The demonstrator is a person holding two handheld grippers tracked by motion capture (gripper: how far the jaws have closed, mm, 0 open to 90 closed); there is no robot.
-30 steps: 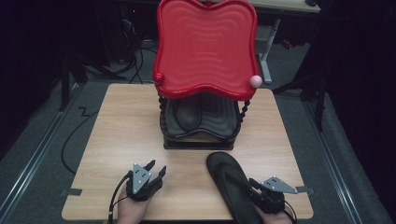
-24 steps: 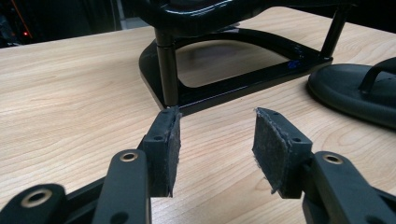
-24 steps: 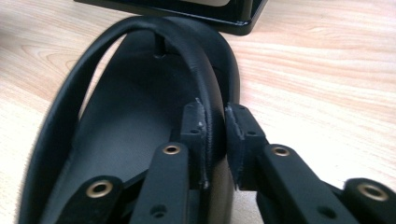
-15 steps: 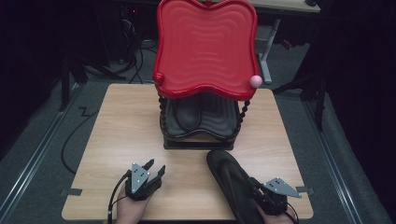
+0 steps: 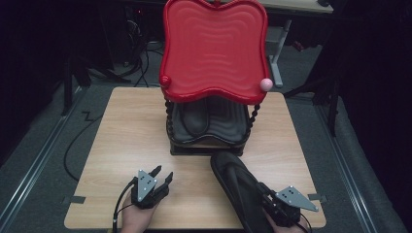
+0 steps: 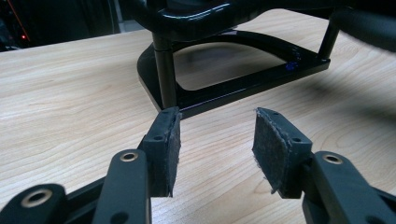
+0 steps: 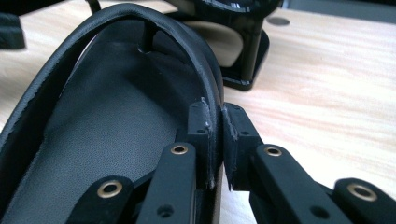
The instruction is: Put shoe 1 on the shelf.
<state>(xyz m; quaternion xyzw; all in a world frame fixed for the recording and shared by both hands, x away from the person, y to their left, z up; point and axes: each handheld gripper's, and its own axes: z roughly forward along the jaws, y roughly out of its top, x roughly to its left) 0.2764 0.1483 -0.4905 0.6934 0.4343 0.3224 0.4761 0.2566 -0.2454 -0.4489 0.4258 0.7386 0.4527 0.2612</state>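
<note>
Near table front, right gripper (image 7: 215, 140) clamps black sandal (image 7: 107, 140) rim.

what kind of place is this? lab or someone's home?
Most likely a lab or recording workspace, not a home. A bare wooden table stands on grey carpet among dark surroundings, cables run behind it, and another desk's leg shows at the back. On the table: a two-tier rack under a red tray.

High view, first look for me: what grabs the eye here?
The wavy red tray topping the black stand at the table's far middle. Then the black shoe at the near right, its rim pinched by the right hand-held gripper; the left hand-held gripper is open.
</note>
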